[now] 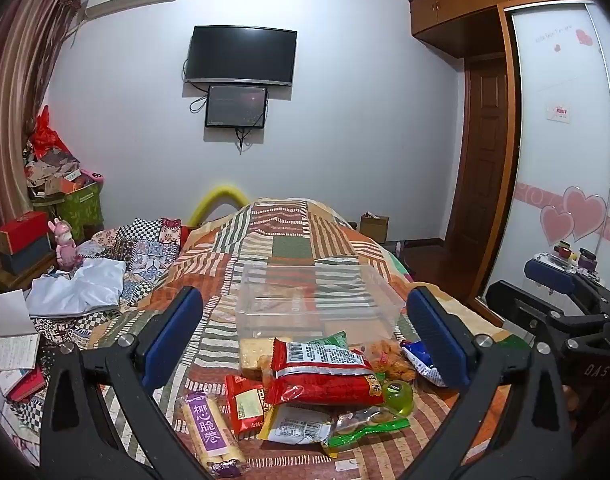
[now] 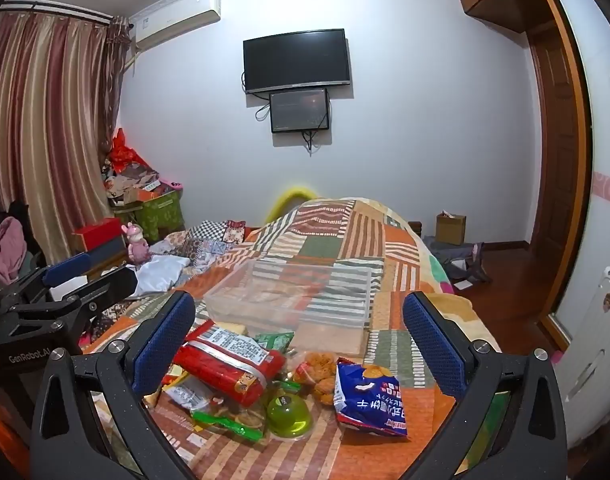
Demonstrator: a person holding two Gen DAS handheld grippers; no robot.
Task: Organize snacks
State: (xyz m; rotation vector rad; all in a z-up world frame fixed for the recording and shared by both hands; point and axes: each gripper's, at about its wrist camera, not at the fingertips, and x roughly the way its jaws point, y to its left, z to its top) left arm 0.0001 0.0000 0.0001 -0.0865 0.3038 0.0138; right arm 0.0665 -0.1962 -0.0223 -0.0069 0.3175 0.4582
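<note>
A clear plastic bin (image 1: 317,312) (image 2: 285,314) stands empty on the patchwork quilt. In front of it lies a heap of snacks: a long red packet (image 1: 325,380) (image 2: 229,364), a blue bag (image 1: 421,360) (image 2: 369,396), a green jelly cup (image 1: 397,396) (image 2: 289,412), a purple-labelled roll pack (image 1: 213,432) and a small red packet (image 1: 245,400). My left gripper (image 1: 305,336) (image 2: 89,274) hovers open above the heap's left side. The right gripper (image 2: 299,340) (image 1: 525,284) hovers open over its right side. Neither holds anything.
The quilt (image 1: 289,232) covers a bed that runs toward the far wall. A white cloth (image 1: 81,288), a pink toy (image 1: 67,248) and stacked boxes (image 1: 25,240) sit to the left. An open notebook (image 1: 13,340) lies near left. A wardrobe (image 1: 561,140) stands at right.
</note>
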